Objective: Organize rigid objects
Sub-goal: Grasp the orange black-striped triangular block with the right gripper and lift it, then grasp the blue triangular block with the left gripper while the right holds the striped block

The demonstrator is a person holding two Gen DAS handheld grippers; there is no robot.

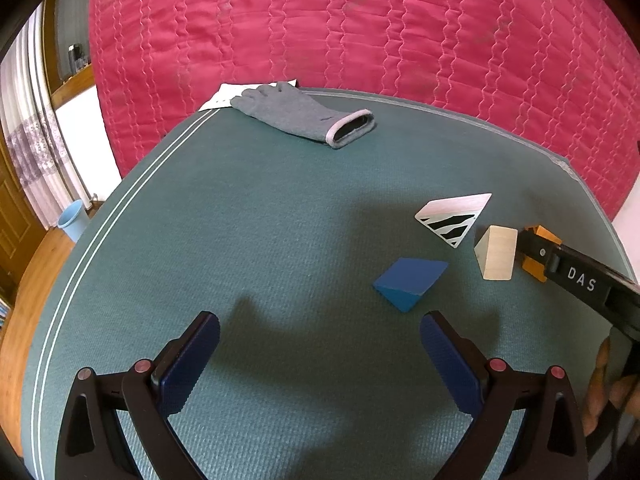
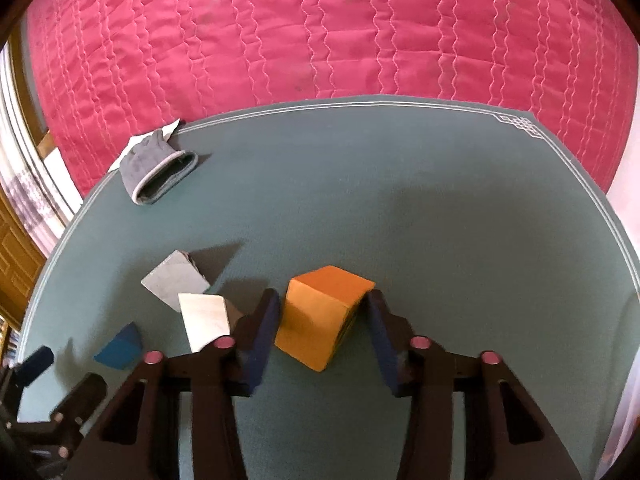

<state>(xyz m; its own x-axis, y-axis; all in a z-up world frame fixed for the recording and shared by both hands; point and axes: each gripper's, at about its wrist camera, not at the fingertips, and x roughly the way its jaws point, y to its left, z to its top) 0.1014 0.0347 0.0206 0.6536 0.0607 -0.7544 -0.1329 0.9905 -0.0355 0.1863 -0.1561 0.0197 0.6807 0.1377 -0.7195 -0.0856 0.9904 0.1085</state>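
An orange block (image 2: 324, 314) sits between the fingers of my right gripper (image 2: 322, 320), whose pads close on its two sides; it rests on the green mat (image 2: 440, 220). To its left lie a pale wooden wedge (image 2: 206, 320), a grey-white striped wedge (image 2: 174, 280) and a blue wedge (image 2: 120, 348). In the left wrist view my left gripper (image 1: 320, 344) is open and empty above the mat (image 1: 240, 220), with the blue wedge (image 1: 408, 282) just ahead to the right, then the striped wedge (image 1: 454, 216), the pale wedge (image 1: 496, 252) and the orange block (image 1: 536, 254) in the right gripper.
A grey glove (image 1: 304, 114) lies at the mat's far left edge on a white paper (image 1: 222, 94); it also shows in the right wrist view (image 2: 156, 168). A red quilted cover (image 2: 320, 32) lies beyond the mat. A blue bin (image 1: 74, 220) stands on the floor at left.
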